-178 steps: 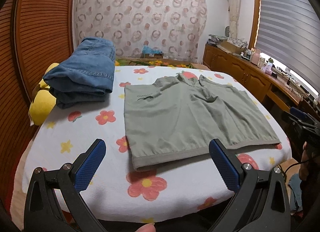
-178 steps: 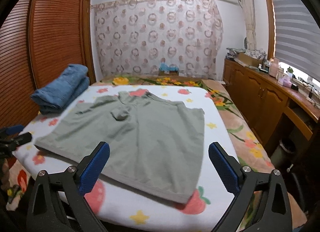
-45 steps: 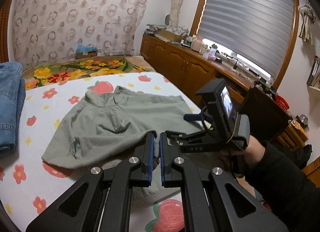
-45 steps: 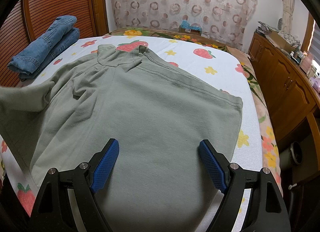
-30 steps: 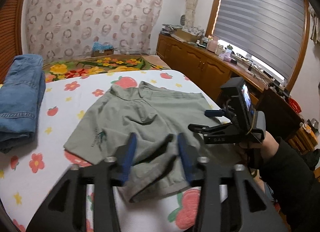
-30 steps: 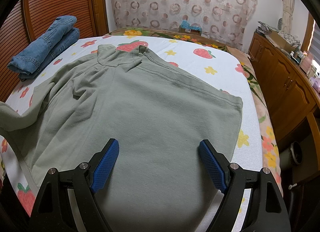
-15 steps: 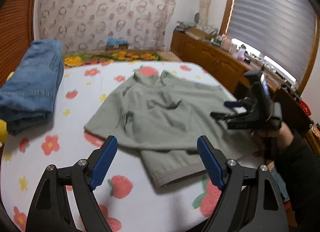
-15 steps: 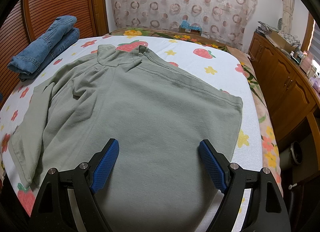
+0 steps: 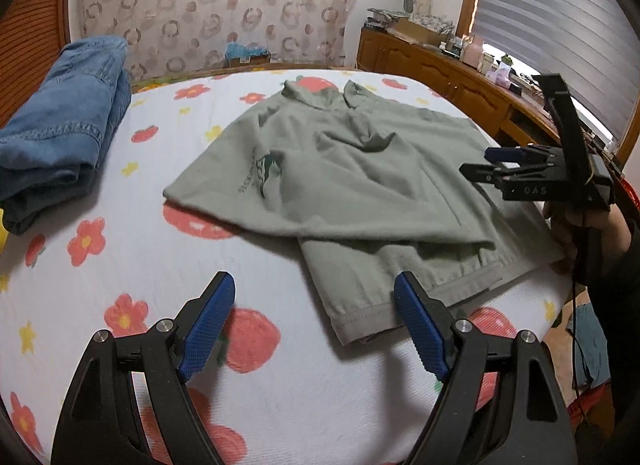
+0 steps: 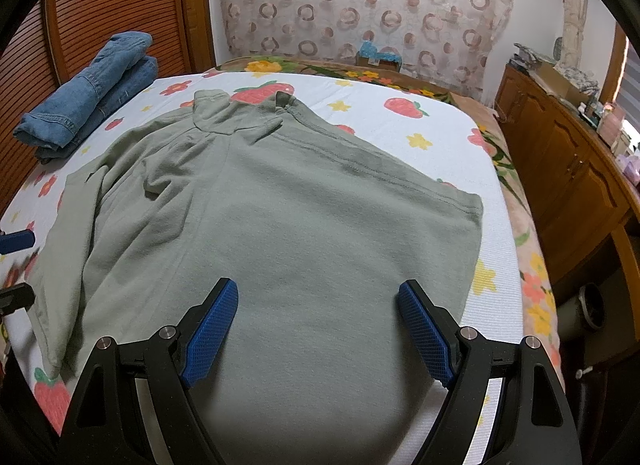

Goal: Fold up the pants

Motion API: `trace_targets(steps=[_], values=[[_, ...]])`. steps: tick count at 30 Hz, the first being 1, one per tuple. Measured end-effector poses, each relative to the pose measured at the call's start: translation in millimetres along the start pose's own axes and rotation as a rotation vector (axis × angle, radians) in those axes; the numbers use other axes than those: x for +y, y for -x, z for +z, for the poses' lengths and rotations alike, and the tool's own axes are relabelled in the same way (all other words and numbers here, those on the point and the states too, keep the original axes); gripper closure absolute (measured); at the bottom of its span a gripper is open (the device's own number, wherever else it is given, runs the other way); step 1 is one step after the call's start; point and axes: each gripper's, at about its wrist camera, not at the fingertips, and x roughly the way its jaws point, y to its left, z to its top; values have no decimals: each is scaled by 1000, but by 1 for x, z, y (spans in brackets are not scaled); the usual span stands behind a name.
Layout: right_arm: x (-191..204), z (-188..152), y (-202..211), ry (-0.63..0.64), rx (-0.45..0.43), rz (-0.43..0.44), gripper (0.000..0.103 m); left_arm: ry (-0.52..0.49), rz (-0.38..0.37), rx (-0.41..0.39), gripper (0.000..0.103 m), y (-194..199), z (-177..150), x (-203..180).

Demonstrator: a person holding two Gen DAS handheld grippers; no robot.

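The left gripper [image 9: 312, 321] has let go, jaws apart, leaving the sage-green garment's [image 9: 360, 185] side folded inward; the right gripper [image 10: 318, 325] stays spread, unclamped

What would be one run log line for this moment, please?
left tongs: open, empty | right tongs: open, above green garment | garment: one side folded inward | jeans: folded, aside

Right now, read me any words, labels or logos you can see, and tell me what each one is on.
"DAS": pale letters on the black right gripper, read from the left wrist view.
Dark logo with a line of lettering on the grey-green garment: too blurred to read.
Nothing else is legible.
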Motion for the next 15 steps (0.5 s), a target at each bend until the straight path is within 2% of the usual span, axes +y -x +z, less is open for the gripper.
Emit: trace_targets(steps=[3, 7, 13, 15], values=[[3, -2, 7, -8, -4, -47, 19, 4, -3, -4, 21, -2, -5, 2], [16, -11, 28, -29, -59, -28, 19, -4, 0, -19, 21, -1, -8, 0], [50, -25, 58, -13, -148, 49, 35, 20, -6, -46, 20, 0, -9, 2], [58, -31, 60, -28, -153, 101, 41, 28, -10, -50, 20, 1, -9, 3]])
